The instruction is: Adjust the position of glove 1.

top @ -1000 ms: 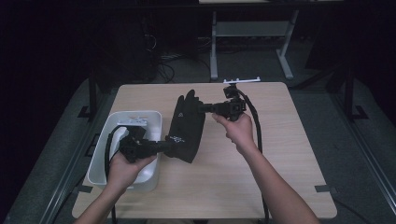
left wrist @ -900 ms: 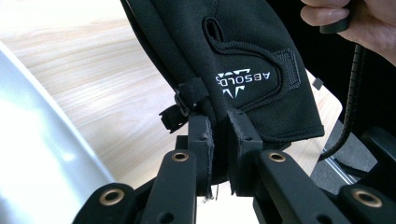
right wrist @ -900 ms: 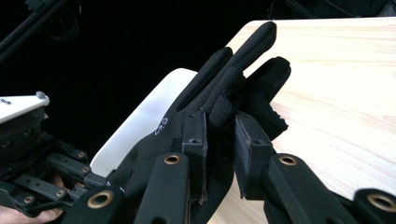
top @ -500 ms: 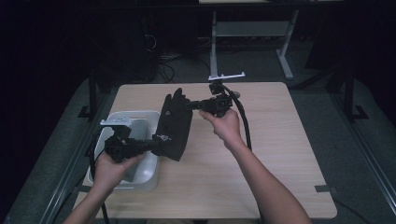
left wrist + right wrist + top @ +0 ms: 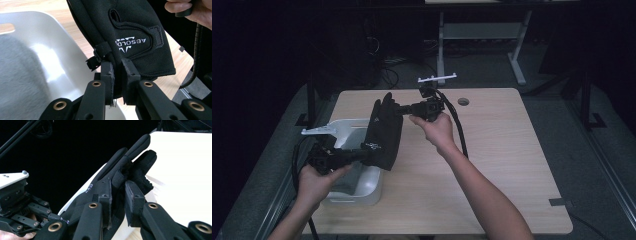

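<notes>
High view: black glove (image 5: 383, 131) held in air over white bin's (image 5: 343, 128) 3 o'clock rim, between left gripper (image 5: 362, 155) pinching cuff and right gripper (image 5: 401, 109) pinching fingers. Bin floor half hidden behind glove; jaw tips lost against black fabric.

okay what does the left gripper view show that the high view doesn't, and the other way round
Left gripper view alone: white lettering on the black glove's cuff, and a small clip at its edge. High view alone: the whole wooden table, both forearms, and the right gripper pinching the glove's finger end. Both: the left gripper shut on the cuff, above the white bin.
</notes>
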